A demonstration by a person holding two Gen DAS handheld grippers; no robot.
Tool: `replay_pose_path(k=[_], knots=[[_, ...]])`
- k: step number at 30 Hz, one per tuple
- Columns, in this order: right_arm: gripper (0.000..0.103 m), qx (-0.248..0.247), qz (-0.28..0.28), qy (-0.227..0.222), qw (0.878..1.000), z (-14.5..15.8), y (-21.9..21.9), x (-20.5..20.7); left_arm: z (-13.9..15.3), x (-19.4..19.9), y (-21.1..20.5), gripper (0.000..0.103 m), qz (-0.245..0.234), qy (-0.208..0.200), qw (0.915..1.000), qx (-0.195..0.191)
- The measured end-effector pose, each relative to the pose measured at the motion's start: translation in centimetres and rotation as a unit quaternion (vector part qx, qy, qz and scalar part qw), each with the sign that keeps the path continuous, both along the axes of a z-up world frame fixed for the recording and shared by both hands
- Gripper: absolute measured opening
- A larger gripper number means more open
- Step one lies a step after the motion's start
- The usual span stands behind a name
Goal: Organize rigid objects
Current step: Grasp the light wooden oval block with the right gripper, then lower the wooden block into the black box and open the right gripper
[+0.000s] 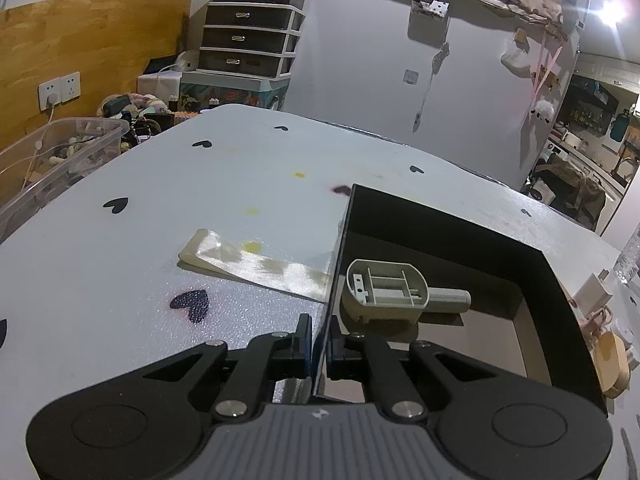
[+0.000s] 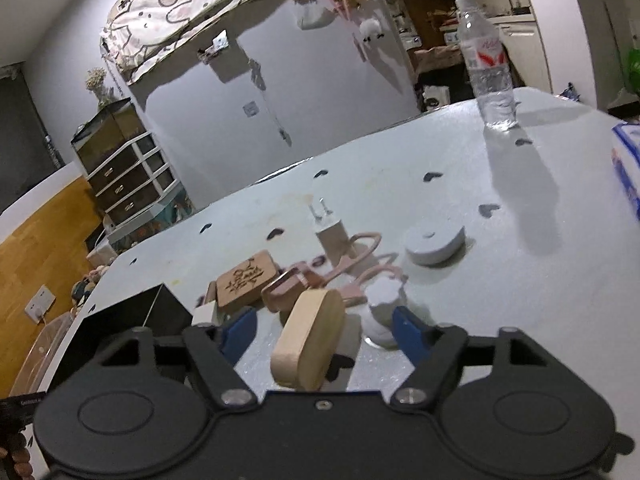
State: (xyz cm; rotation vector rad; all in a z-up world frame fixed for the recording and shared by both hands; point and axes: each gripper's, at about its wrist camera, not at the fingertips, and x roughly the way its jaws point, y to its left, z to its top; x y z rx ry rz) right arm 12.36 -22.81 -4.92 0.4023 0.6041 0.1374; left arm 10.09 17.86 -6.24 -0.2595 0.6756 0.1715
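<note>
**At the box wall: left clamped, right spread over a wooden oval**

Nearest my left gripper (image 1: 319,354), the jaws are pinched tight on the thin side wall of the black box (image 1: 452,220), one finger outside, one inside. Just beyond, inside the box, a grey plastic handle-shaped part (image 1: 394,290) lies on the floor of it, open ribbed side up. Outside the wall, a glossy white strip (image 1: 256,264) lies flat on the pale table (image 1: 140,240) with black heart marks. Further left, off the table edge, a clear plastic bin (image 1: 52,160); far back, a dark drawer unit (image 1: 250,40).

Nearest my right gripper (image 2: 324,328), the jaws stand wide and grip nothing; blue pads either side of a light wooden oval block (image 2: 310,340), which sits tilted between them, not touched as far as I can tell. A small white cap-like piece (image 2: 384,300) is just beside the right pad. Behind: an engraved wooden tag (image 2: 248,280), a pink cable tangle (image 2: 344,268), a white charger plug (image 2: 332,234) upright, a round white puck (image 2: 434,244). Far off, a clear water bottle (image 2: 488,68) stands upright.
</note>
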Motion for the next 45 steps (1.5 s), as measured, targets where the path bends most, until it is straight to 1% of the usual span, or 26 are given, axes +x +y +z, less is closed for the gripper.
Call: replay_pose_path(k=[4, 7, 10, 12, 15, 19, 20, 24, 26, 29, 34, 38, 40, 41, 43, 45], knots=[[0.073, -0.006, 0.012, -0.001, 1.000, -0.3, 0.8, 0.4, 0.0, 0.0, 0.1, 0.006, -0.001, -0.001, 1.0000, -0.001], [0.069, -0.010, 0.025, 0.000, 1.000, -0.5, 1.5, 0.9, -0.1, 0.1, 0.1, 0.006, 0.001, -0.002, 1.0000, -0.002], [0.060, -0.016, 0.041, 0.004, 0.999, -0.7, 2.1, 1.5, -0.1, 0.1, 0.0, 0.006, 0.004, -0.005, 1.0000, -0.002], [0.050, -0.013, 0.044, 0.009, 0.999, -0.9, 2.3, 2.0, -0.1, 0.2, 0.0, 0.006, 0.005, -0.005, 1.0000, -0.002], [0.042, -0.017, 0.049, 0.020, 0.998, -1.1, 2.7, 2.7, -0.2, 0.1, 0.0, 0.006, 0.005, -0.006, 1.0000, -0.003], [0.036, -0.019, 0.042, 0.036, 0.998, -1.6, 3.0, 3.8, -0.2, 0.0, -0.1, 0.006, 0.010, -0.008, 0.9999, -0.004], [0.034, -0.022, 0.039, 0.041, 0.998, -1.8, 3.1, 4.1, -0.2, 0.0, -0.1, 0.006, 0.010, -0.008, 0.9999, -0.003], [0.031, -0.016, 0.046, 0.039, 0.998, -2.1, 2.7, 4.0, -0.1, 0.0, -0.2, 0.006, 0.010, -0.008, 0.9999, -0.006], [0.029, -0.005, 0.051, 0.036, 0.998, -2.2, 2.0, 3.6, 0.0, 0.0, -0.2, 0.006, 0.011, -0.009, 0.9999, -0.005], [0.028, -0.003, 0.058, 0.033, 0.998, -2.3, 1.3, 2.9, 0.0, 0.0, -0.2, 0.006, 0.011, -0.009, 0.9999, -0.006], [0.028, -0.026, 0.071, 0.040, 0.996, -1.8, 1.3, 2.5, 0.0, 0.1, -0.3, 0.006, 0.008, -0.009, 0.9999, 0.001], [0.028, -0.063, 0.076, 0.049, 0.994, -1.8, 2.4, 3.3, 0.0, 0.2, -0.2, 0.006, 0.007, -0.009, 0.9999, 0.002], [0.028, -0.065, 0.073, 0.049, 0.994, -1.7, 2.6, 3.5, -0.1, 0.1, -0.1, 0.006, 0.006, -0.009, 0.9999, 0.001], [0.028, -0.057, 0.074, 0.049, 0.994, -1.7, 2.4, 3.5, -0.1, 0.2, -0.1, 0.006, 0.005, -0.009, 0.9999, -0.001], [0.027, -0.020, 0.083, 0.045, 0.995, -1.4, 2.2, 3.6, -0.1, 0.2, 0.0, 0.006, 0.004, -0.009, 1.0000, -0.001], [0.027, 0.022, 0.106, 0.033, 0.994, -0.5, 2.3, 3.6, -0.1, 0.3, 0.0, 0.006, 0.003, -0.008, 1.0000, -0.001]])
